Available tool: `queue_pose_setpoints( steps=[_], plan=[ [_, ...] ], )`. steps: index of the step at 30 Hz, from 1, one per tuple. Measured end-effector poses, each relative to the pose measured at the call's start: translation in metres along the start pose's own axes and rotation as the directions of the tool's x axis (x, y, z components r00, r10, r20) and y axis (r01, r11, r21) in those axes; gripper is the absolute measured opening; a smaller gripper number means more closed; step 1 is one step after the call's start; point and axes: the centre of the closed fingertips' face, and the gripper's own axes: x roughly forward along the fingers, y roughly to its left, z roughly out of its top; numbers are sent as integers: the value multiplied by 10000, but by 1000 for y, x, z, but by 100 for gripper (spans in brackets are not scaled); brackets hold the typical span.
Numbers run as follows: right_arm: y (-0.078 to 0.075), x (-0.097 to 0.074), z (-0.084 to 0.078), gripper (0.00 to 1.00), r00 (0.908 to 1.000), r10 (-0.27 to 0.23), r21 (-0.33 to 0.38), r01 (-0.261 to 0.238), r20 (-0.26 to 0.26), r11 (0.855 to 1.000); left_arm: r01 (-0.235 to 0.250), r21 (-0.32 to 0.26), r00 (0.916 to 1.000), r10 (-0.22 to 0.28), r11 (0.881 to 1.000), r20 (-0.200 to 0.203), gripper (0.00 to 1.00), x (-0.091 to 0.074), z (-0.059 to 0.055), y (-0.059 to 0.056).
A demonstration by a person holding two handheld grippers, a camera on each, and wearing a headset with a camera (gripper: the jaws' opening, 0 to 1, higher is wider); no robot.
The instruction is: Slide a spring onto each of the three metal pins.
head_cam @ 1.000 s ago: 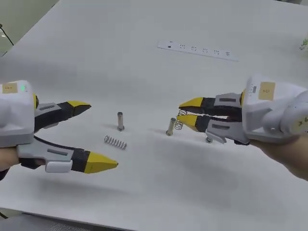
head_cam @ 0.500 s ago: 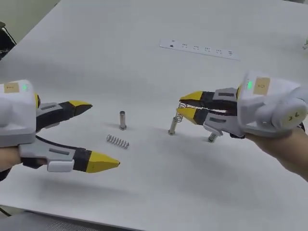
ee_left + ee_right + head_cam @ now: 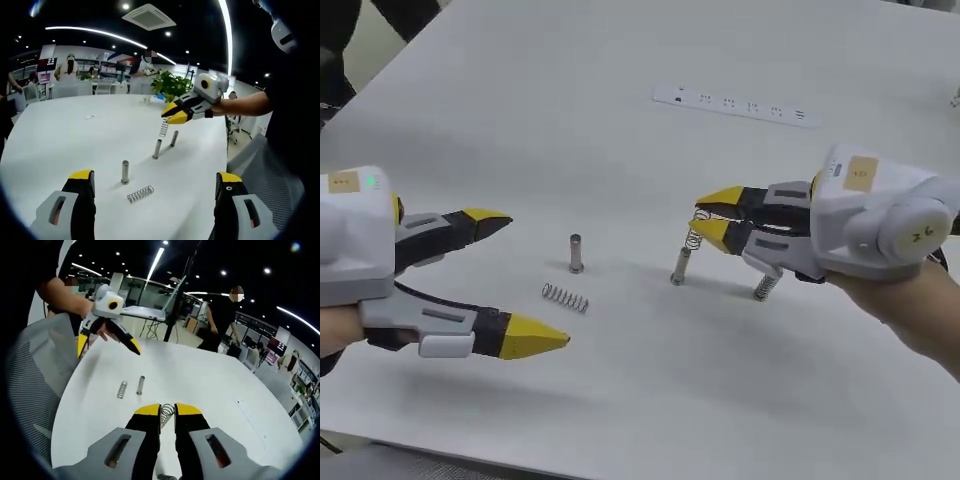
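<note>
Head view, left gripper (image 3: 510, 279): at 9 o'clock, jaws spread wide with nothing between them.
Head view, right gripper (image 3: 703, 219): at 3 o'clock, jaws nearly together, pinching the top of the held spring (image 3: 695, 240).
Head view, pins: the bare pin (image 3: 576, 253) stands on the white table (image 3: 620, 390). The middle pin (image 3: 680, 265) is at its 3 o'clock. The sprung pin (image 3: 763, 287), already wearing a coil, sits under the right gripper.
Head view, held spring: hangs just off the middle pin's top, at its 1 o'clock; contact cannot be told.
Head view, loose spring (image 3: 563, 297): lies flat at the bare pin's 7 o'clock.
Head view, power strip (image 3: 735, 105): at 12 to 1 o'clock, well apart.
Left gripper view, own jaws: far apart at 7 and 5 o'clock, holding nothing. The bare pin (image 3: 124, 171) and loose spring (image 3: 140, 193) lie between them.
Left gripper view, beyond: the right gripper (image 3: 172, 114) dangles the held spring (image 3: 163, 127) just over the middle pin (image 3: 157, 149).
Right gripper view, own jaws: a narrow gap, the held spring (image 3: 167, 415) clamped between the yellow tips.
Right gripper view, beyond: the left gripper (image 3: 107, 347) is at 10 o'clock, gaping.
</note>
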Motion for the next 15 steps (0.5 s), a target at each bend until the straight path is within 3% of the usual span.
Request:
queue_pose_setpoints(
  steps=[15],
  plan=[
    [2,7,-7,7,9999,76,263,-73,-109,9996,28,-37,10000,-28,10000,-4,98,-1,-1,-2]
  ],
)
